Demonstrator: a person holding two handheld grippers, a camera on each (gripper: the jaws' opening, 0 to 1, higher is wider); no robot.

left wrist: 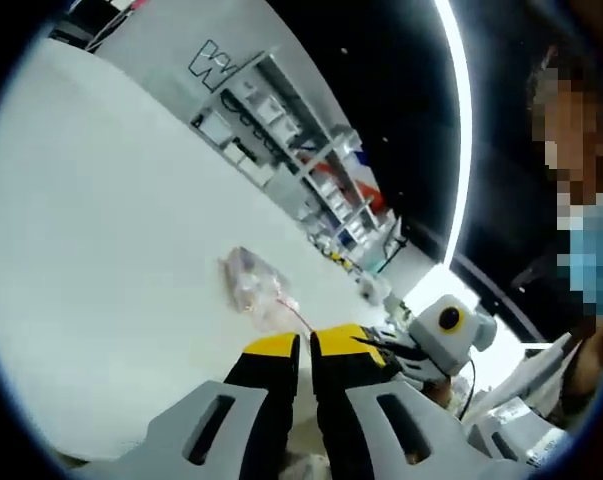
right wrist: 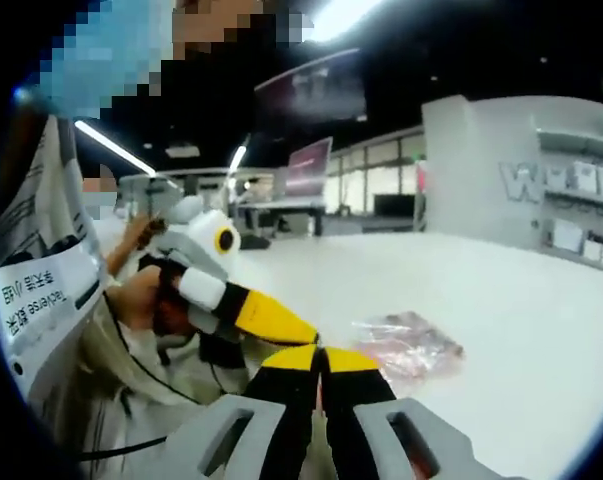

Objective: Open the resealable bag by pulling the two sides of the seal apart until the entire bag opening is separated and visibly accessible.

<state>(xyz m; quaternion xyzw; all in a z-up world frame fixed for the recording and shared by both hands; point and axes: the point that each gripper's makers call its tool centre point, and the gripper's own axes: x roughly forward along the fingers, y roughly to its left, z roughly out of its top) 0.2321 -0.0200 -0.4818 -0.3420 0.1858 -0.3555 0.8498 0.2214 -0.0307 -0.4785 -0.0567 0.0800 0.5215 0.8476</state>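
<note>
The clear resealable bag (left wrist: 256, 285) is lying flat on the white table (left wrist: 101, 230), just beyond both grippers. Something pinkish is sitting inside it, perhaps wrapped items; the blur hides more. The left gripper (left wrist: 303, 345) is hovering with its yellow-tipped jaws pressed nearly together, holding nothing. The right gripper (right wrist: 321, 357) is doing likewise, jaws together, beside the bag (right wrist: 406, 345).

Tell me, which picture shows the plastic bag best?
The right gripper view: the bag looks bigger there, lying flat on the white table with nothing covering it. In the left gripper view the bag is smaller, farther off, just beyond the jaws.
</note>
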